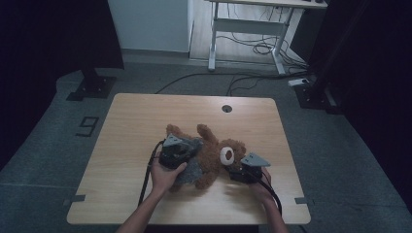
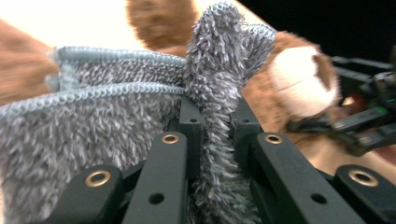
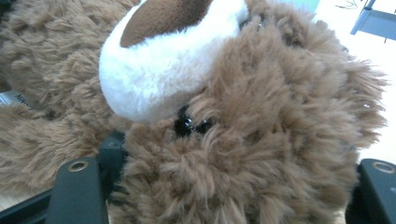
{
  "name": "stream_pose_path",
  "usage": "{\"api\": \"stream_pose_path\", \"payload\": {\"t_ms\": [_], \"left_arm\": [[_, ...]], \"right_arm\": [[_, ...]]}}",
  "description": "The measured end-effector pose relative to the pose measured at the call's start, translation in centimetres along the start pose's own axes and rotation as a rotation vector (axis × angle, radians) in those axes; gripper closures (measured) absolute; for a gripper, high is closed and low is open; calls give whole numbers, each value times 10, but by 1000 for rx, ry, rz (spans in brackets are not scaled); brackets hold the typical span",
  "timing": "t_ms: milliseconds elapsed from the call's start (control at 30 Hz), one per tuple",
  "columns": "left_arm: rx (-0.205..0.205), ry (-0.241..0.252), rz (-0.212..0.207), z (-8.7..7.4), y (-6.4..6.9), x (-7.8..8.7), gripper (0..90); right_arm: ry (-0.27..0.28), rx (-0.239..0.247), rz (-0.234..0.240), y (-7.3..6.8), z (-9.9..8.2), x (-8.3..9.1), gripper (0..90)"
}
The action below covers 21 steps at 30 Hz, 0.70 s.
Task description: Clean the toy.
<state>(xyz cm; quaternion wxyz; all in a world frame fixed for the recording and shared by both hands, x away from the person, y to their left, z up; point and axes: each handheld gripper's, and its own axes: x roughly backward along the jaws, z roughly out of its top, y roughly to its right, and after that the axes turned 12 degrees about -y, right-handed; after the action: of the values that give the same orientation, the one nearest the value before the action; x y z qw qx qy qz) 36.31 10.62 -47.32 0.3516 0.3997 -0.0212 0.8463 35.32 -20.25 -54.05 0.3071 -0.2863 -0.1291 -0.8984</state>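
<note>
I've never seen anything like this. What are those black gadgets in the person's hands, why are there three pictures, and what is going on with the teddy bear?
No robot here: a person holds a hand-held gripper in each hand, each with two black jaws and its own small camera.

The high view looks down on a wooden table from above. The other two pictures come from the cameras riding on the grippers, looking along their jaws.

On the table lies a brown teddy bear with a grey fluffy cloth over its body.

The left gripper is shut on the cloth: its own view shows a fold of the cloth pinched between the jaws. The right gripper is at the bear's head; its own view shows the furry head between its jaws, which seem to clasp it.
</note>
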Motion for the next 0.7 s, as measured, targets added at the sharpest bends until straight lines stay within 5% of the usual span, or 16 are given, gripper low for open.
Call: {"api": "stream_pose_path", "payload": {"t_ms": [133, 200, 300, 467, 700], "left_arm": [[41, -14, 55, -13, -15, 5, 789], [83, -13, 16, -19, -21, 5, 790], [59, -1, 16, -15, -18, 11, 790], [-43, 45, 19, 6, 10, 22, 790], [-137, 44, -83, 48, 65, -1, 788]], "right_arm": [[6, -3, -4, -1, -2, 0, 279], [7, -6, -6, -1, -2, 0, 279], [9, -15, -5, -1, -3, 0, 278], [6, -19, 1, 0, -2, 1, 271], [2, -22, 5, 0, -2, 2, 257]]}}
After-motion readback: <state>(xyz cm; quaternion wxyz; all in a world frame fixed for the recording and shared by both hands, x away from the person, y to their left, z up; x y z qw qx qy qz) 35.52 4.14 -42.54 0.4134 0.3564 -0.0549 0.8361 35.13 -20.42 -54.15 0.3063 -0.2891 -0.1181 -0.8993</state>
